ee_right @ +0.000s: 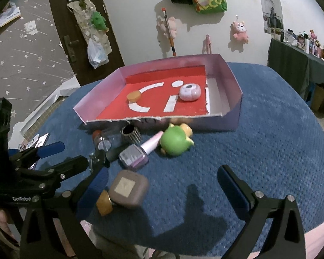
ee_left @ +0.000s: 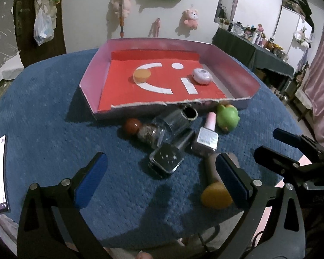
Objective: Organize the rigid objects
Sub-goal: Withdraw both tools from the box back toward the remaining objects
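Rigid objects, loose lot, heaped on the blue-covered surface [ee_left: 43,116] just in front of the pink tray [ee_left: 231,69]: a red-capped glass jar [ee_left: 144,130] on its side, a pink nail-polish bottle [ee_left: 206,137], a dark square bottle [ee_left: 167,160], a green frog toy [ee_left: 227,116], a brown bottle with yellow cap [ee_right: 125,191]. Already in the tray, presumably sorted: an orange lid [ee_left: 141,75] and a lilac round case [ee_left: 202,76], well apart on the red liner. Left tongs [ee_left: 162,181] spread wide, empty, facing the dark bottle; right tongs [ee_right: 164,191] likewise parted, empty, the brown bottle by their left finger, likely next to go
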